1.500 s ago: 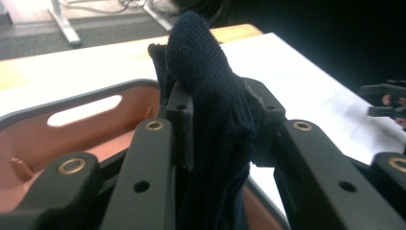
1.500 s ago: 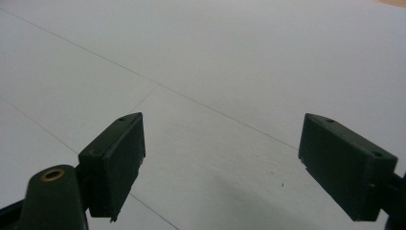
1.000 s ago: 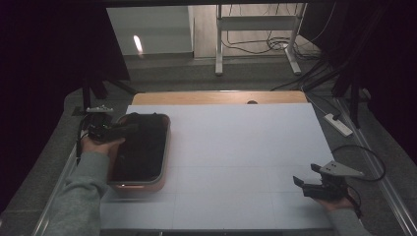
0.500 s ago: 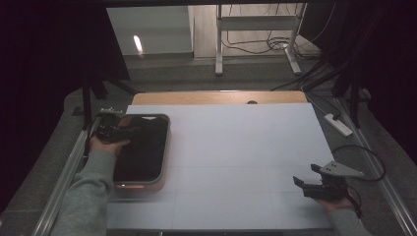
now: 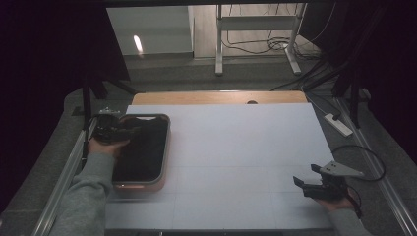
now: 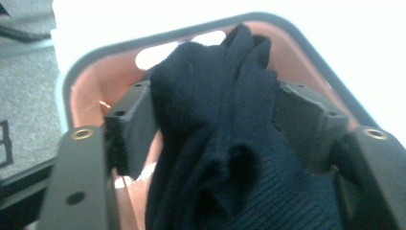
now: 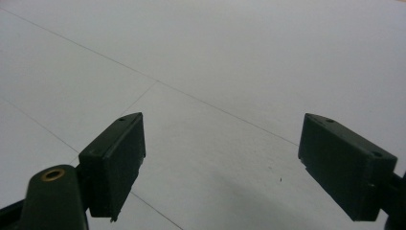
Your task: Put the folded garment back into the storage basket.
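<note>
The place looked like a lab or test room set up for recording. A white sheet (image 5: 236,147) with faint grid lines covered the table, black drapes (image 5: 54,49) hung at the left and right, loose cables (image 5: 275,44) lay on the far floor, and a power strip (image 5: 338,124) sat at the right edge.

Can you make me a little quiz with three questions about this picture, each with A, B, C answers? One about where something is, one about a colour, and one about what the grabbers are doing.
1. Where is the basket?
A. the table's left side
B. the middle
C. the right edge

2. What colour is the cloth?
A. white
B. black
C. red

3. What is the right gripper doing?
A. squeezing cloth
B. holding a cup
C. open, holding nothing

Answers:
1 A: in the high view it sits by the left gripper.
2 B: the knit fabric looks black.
3 C: its fingers stand apart over bare table.
</note>
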`<action>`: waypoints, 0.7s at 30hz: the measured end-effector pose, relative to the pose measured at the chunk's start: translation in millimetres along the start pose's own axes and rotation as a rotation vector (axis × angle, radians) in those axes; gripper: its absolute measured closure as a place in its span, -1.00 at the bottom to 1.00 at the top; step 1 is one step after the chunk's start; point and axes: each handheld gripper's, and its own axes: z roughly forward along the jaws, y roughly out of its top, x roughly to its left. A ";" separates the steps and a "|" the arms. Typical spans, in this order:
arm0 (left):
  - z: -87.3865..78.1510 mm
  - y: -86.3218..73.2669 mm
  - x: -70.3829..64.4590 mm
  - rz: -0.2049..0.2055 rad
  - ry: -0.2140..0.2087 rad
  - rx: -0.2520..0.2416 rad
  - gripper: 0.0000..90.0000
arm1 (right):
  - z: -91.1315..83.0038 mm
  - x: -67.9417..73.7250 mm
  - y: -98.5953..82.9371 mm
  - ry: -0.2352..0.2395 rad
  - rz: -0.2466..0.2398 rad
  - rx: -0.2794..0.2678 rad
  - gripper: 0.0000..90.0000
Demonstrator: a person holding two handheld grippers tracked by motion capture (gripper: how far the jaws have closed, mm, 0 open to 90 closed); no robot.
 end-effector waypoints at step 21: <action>-36.0 -24.5 -46.2 0.057 -0.161 -0.103 -0.48 | -0.2 1.3 0.9 0.003 -0.004 0.000 -0.62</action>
